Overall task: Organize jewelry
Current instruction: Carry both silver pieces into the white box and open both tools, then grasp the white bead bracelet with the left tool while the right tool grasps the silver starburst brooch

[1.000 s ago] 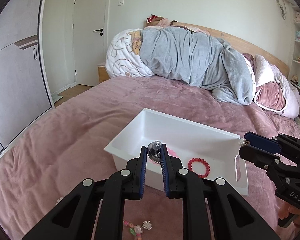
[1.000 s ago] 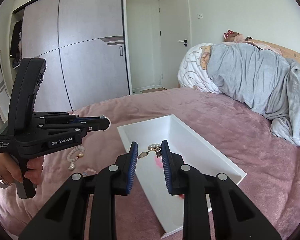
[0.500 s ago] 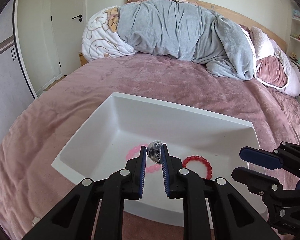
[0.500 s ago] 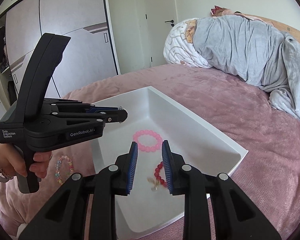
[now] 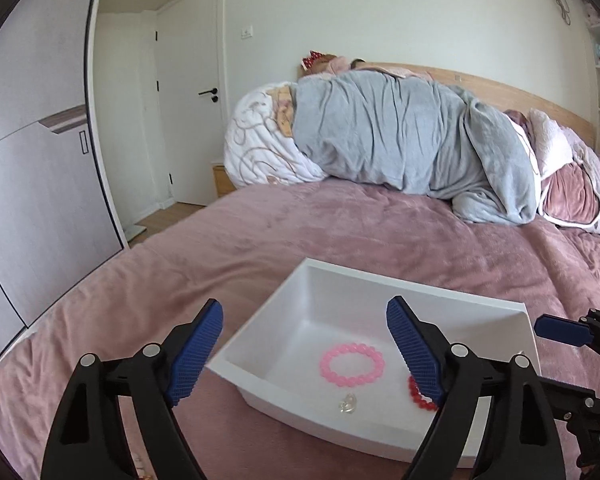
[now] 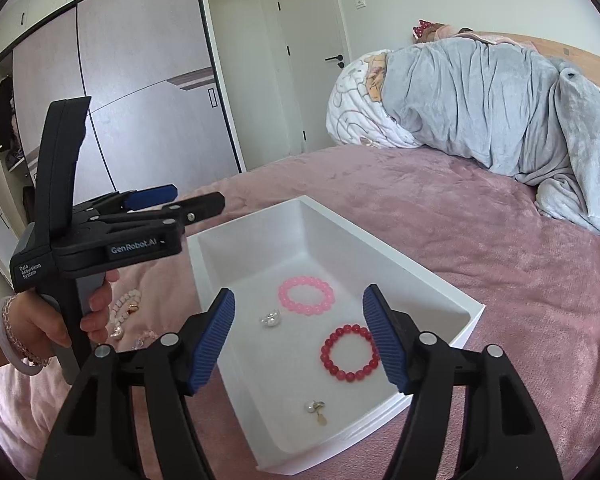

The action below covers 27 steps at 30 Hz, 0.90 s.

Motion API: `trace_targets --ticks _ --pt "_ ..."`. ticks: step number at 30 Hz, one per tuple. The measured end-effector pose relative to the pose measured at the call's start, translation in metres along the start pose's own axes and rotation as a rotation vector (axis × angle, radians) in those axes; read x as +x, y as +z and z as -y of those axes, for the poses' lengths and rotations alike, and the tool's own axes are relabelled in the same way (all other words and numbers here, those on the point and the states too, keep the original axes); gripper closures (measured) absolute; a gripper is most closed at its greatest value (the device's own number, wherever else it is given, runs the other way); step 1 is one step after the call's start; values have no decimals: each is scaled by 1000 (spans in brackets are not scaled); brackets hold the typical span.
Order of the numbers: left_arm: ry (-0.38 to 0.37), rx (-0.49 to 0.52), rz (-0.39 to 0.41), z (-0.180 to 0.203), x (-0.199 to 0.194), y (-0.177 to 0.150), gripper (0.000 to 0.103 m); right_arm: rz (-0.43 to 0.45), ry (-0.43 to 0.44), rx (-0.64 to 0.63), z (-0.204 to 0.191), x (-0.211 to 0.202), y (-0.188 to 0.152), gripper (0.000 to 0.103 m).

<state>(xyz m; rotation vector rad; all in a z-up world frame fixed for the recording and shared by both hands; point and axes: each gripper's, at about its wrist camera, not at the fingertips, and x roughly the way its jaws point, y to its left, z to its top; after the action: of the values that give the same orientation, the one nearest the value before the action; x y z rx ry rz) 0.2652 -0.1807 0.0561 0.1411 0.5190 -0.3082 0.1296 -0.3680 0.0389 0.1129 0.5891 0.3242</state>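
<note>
1. Holding both tools over the white bin (image 6: 432, 276), we have the left gripper (image 5: 304, 354) and the right gripper (image 6: 298, 336) with jaws spread wide and nothing in them.
2. Inside the bin lie the pink bracelet (image 6: 306, 295), the red bracelet (image 6: 350, 353), a small silver piece (image 6: 271, 317) and a pearl earring (image 6: 315, 409). More jewelry (image 6: 124, 314) waits on the bed (image 6: 520, 280), left of the bin and near the hand (image 6: 56, 320) that holds the left tool.
3. We think the tiny pieces on the bed could sink into the soft pink blanket. Then the jaws may grab fuzz and miss the piece.
4. We could bump the bin's rim when we reach past it. It sits on a soft bed, so it may tip and spill.
5. The two tools are close to each other. If we swing one across, they could knock together.
6. The beads look smooth and round. If we pinch just one bead, the bracelet may slip out and roll away.
</note>
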Motion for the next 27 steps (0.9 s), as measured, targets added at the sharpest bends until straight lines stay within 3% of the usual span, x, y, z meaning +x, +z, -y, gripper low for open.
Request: trace_targets --ticks 8,13,27 --pt "78 -100 20 -67 -56 -4 9 53 83 -77 -64 -15 0 27" --pt "122 -143 25 -103 -86 -19 5 4 134 -99 -93 -8 -8 26" --pt "197 -210 -28 -188 -126 -80 4 -101 127 -175 -144 25 -42 28"
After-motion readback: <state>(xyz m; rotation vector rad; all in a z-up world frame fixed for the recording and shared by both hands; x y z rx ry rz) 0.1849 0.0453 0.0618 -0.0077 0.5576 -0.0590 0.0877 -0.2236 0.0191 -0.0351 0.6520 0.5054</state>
